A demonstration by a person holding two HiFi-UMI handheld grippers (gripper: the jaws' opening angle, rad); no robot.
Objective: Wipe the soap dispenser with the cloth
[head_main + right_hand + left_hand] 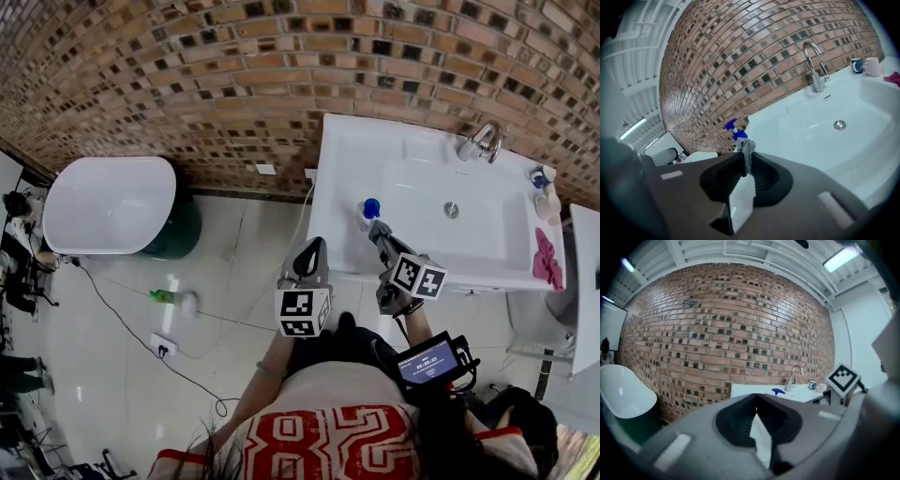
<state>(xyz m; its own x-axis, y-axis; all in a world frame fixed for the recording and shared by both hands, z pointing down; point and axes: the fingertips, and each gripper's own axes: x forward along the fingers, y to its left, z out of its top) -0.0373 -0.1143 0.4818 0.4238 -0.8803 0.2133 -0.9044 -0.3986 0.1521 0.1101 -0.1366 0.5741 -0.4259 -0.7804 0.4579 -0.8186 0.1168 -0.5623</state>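
The soap dispenser point(368, 210) with its blue pump is seen standing on the left rim of the white sink point(422, 155), close to the front corner. A small grey cloth point(746, 150) is pinched between the jaws of the right gripper point(376, 229), which are closed tight on it. In the right gripper view, a bit of the cloth is seen sticking up past the jaw tips, and the blue pump is seen right behind it. The right gripper is held just beside the dispenser, on its near side. Whether the cloth is touching the bottle cannot be told.

The left gripper point(313, 248) is held off the sink's left edge, over the floor, near the dispenser but apart from it. Its jaws are pressed together at the tips, and nothing is held between them.

A silver tap point(481, 142) is seen at the back of the sink, and a round drain point(451, 209) in the bowl. Two cups point(865, 65) and a pink rag point(547, 258) are found on the sink's far right side, well apart from both grippers.
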